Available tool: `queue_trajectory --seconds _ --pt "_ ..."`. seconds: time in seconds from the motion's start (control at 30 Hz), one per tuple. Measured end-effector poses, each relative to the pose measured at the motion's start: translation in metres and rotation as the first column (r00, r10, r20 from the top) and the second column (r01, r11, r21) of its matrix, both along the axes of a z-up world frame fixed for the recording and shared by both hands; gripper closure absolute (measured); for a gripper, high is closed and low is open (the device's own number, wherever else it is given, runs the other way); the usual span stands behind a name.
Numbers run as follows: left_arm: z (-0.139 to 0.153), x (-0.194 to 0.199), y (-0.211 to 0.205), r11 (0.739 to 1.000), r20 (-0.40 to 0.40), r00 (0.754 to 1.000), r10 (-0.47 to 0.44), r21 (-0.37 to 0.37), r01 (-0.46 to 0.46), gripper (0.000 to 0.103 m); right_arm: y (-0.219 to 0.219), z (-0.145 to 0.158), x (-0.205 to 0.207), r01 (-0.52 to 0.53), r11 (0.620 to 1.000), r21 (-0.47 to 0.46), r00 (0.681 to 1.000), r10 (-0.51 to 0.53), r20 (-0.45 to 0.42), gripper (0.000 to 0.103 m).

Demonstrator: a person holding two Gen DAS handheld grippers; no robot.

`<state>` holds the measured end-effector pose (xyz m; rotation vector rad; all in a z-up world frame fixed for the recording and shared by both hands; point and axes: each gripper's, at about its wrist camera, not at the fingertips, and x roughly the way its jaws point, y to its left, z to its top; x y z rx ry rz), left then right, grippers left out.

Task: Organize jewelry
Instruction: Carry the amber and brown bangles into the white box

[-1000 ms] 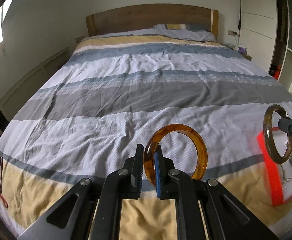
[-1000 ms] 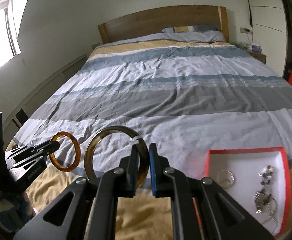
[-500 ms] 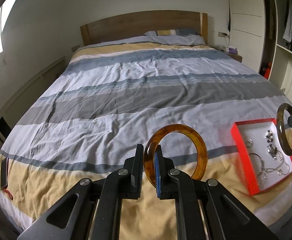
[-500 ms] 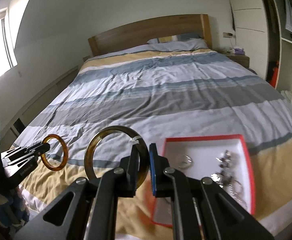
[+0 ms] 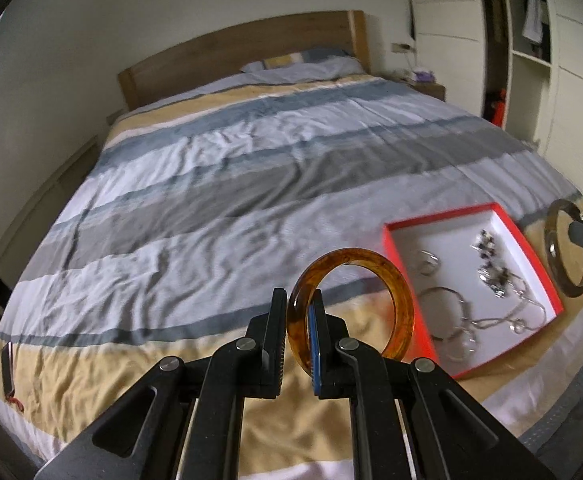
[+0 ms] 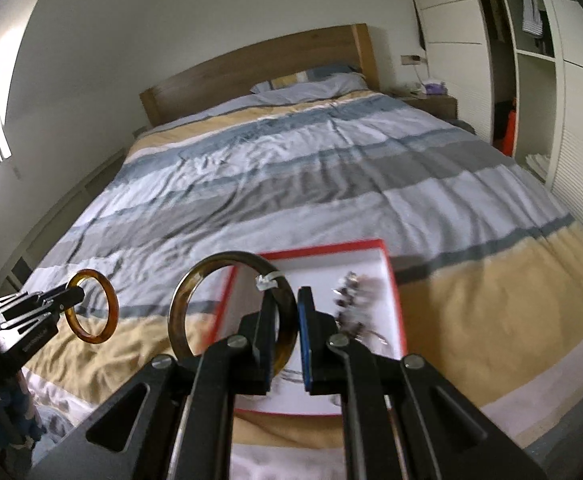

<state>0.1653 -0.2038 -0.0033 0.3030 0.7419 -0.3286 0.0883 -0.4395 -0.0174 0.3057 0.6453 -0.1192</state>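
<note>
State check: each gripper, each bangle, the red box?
Left gripper: shut on the orange amber bangle.
Orange amber bangle: upright, held off the bed.
Right gripper: shut on the dark brown bangle.
Dark brown bangle: upright, white tag on its rim, held in front of the box.
Red-rimmed white box: open, no lid on it, silver jewelry loose inside.

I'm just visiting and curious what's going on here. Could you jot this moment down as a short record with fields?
place: striped bed in a bedroom
left gripper: shut on amber bangle
right gripper: shut on dark brown bangle
container: red-rimmed white box lying on the bed
in the box: silver rings, chains and beaded pieces
bangles: both held above the bed, neither in the box
</note>
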Motion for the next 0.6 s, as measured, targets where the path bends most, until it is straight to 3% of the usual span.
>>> queue_trajectory --seconds 0.37,0.6 --pt "-0.055 -0.002 -0.088 0.991 -0.126 0.985 -0.119 0.042 0.126 0.093 -0.037 -0.057 -0.001 0.026 1.0 0.009 0.995 -0.025 -0.097 0.094" --pt "-0.088 0.002 -0.121 0.982 -0.182 0.972 -0.149 0.084 0.166 0.093 -0.049 -0.086 0.008 0.021 0.999 -0.025 0.987 -0.025 -0.159 0.094"
